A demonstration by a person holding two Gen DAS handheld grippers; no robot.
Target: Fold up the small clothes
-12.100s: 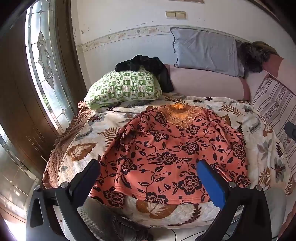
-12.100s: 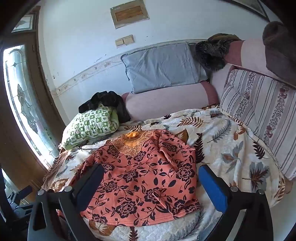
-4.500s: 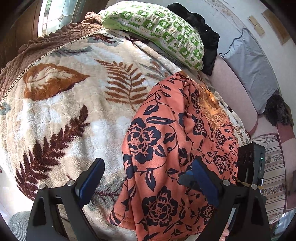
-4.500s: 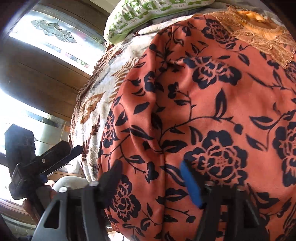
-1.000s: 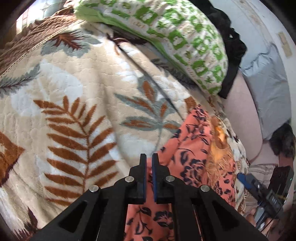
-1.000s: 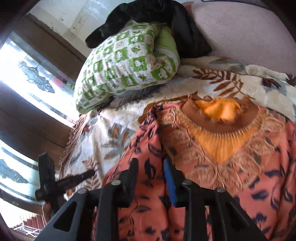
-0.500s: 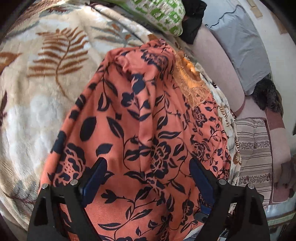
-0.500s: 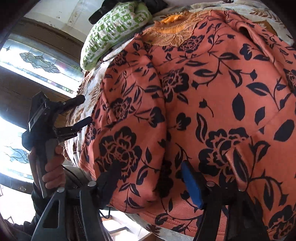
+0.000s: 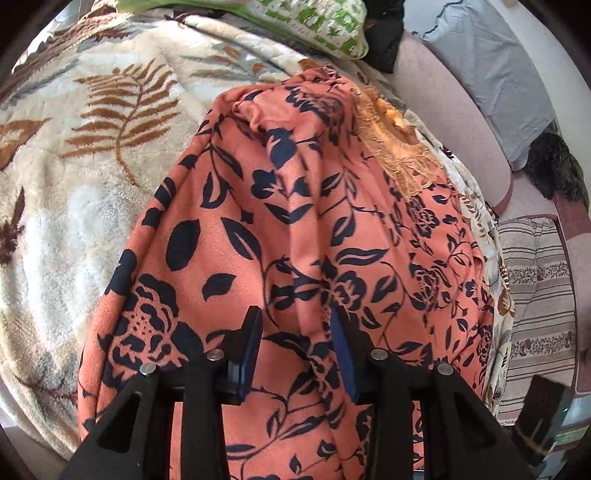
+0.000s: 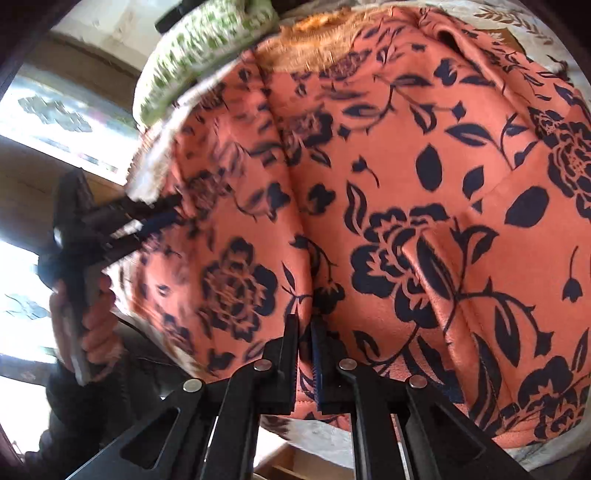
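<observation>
**Orange top, both grippers at its hem**

Orange cloth with dark flowers fills the left wrist view: the top (image 9: 295,206) lies on the leaf-print blanket (image 9: 85,122), its lace collar (image 9: 399,147) toward the upper right, a green pillow (image 9: 314,18) at the upper edge. Our left gripper (image 9: 295,339) sits low in the frame with its jaws part-way apart, straddling a raised ridge of fabric; we cannot tell whether the pads touch it.

From the right wrist view, the top (image 10: 406,184) again covers most of the frame, collar at the top. Our right gripper (image 10: 304,354) has its jaws together, pinching the hem at the lower centre. At the left edge, the left gripper (image 10: 147,221) appears blurred.

We judge the cloth light, soft and limp. It will sag and crease, so hems, seams and corners are the places to hold.
</observation>
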